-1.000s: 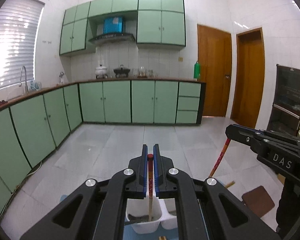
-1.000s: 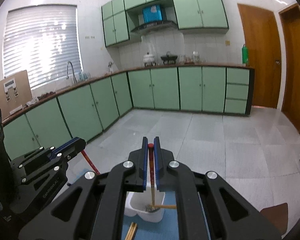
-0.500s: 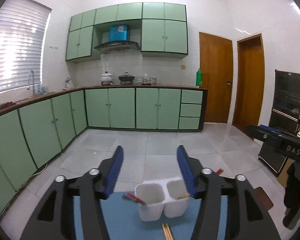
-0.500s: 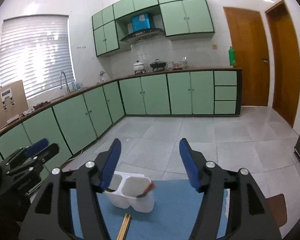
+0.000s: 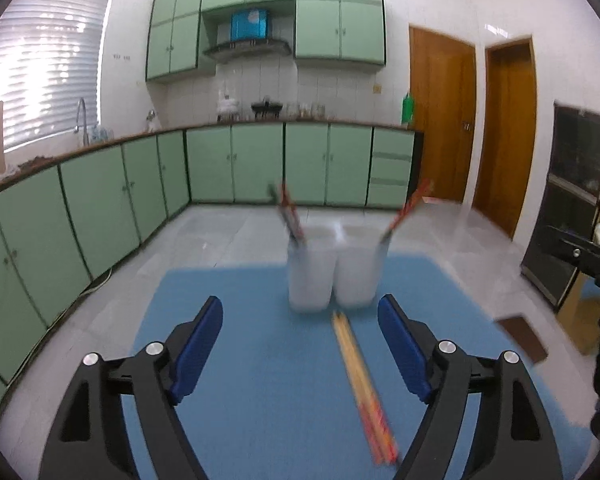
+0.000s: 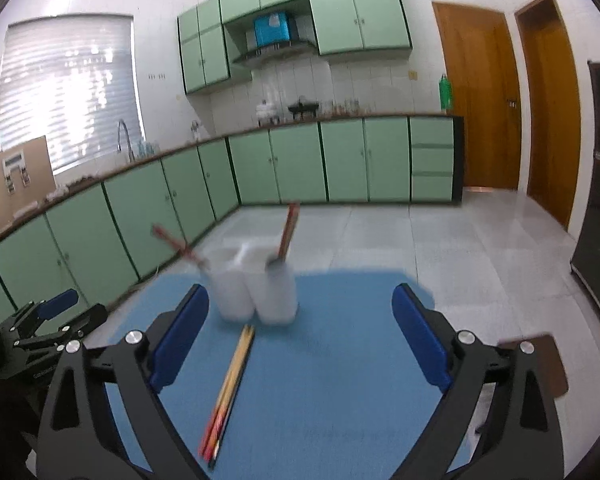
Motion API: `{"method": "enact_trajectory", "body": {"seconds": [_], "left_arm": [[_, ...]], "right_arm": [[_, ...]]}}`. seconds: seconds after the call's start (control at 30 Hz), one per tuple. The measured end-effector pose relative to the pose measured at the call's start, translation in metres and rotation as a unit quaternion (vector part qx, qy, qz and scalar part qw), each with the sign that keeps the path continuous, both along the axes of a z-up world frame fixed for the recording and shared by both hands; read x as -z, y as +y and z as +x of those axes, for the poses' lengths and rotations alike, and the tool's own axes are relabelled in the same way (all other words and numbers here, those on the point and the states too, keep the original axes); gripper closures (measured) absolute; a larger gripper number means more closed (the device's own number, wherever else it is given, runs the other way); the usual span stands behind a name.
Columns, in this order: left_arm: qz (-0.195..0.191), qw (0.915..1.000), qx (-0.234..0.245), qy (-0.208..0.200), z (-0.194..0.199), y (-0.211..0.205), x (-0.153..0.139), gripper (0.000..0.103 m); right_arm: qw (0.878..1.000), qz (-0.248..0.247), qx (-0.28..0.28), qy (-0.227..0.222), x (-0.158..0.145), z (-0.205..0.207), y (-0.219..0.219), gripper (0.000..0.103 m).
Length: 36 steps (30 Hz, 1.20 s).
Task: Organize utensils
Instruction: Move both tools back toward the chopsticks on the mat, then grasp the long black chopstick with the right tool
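Your left tool (image 5: 300,326) has its jaws wide apart; they have just been opening, and nothing is between them. It hangs above the blue mat (image 5: 260,360) on the table. Ahead of it stands a white two-cup holder (image 5: 334,270). A red chopstick (image 5: 287,212) leans in the left cup, another chopstick (image 5: 406,210) in the right. A bundle of chopsticks (image 5: 362,384) lies flat on the mat, just before the holder.

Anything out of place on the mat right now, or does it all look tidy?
A pair of chopsticks lies loose on the blue mat in front of the white twin-compartment holder, not yet put away. One chopstick leans in each compartment. Nothing looks spilled or damaged, though the pictures are blurred.
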<state>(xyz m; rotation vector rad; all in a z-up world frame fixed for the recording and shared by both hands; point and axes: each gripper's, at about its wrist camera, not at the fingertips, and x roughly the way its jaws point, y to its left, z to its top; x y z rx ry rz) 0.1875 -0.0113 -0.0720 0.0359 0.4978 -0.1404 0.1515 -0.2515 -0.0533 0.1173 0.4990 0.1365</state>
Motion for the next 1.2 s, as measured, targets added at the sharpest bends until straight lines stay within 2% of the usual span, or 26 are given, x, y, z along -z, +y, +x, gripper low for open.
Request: {"method": "enact_trajectory", "body": {"seconds": [0.13, 0.23, 0.33, 0.67, 0.77, 1.2], "left_arm": [[0.005, 0.9989, -0.006, 0.046, -0.006, 0.006, 0.033, 0.024], [0.029, 0.9966, -0.010, 0.076, -0.009, 0.008, 0.058, 0.024], [0.037, 0.9943, -0.013, 0.100, -0.013, 0.011, 0.077, 0.024], [0.044, 0.9879, -0.026, 0.146, -0.022, 0.015, 0.113, 0.022], [0.047, 0.9869, -0.030, 0.151, -0.024, 0.019, 0.115, 0.021], [0.047, 0.9845, -0.046, 0.163, -0.026, 0.036, 0.121, 0.021]], "right_arm": [[0.999, -0.007, -0.005, 0.049, 0.041, -0.012, 0.017, 0.013], [0.997, -0.005, -0.008, 0.070, 0.063, -0.022, 0.028, 0.013], [0.995, -0.007, -0.013, 0.100, 0.086, -0.025, 0.041, 0.013], [0.985, -0.041, -0.037, 0.166, 0.136, -0.031, 0.086, 0.014], [0.981, -0.042, -0.050, 0.182, 0.147, -0.031, 0.097, 0.026], [0.976, -0.056, -0.062, 0.201, 0.153, -0.023, 0.118, 0.054]]}}
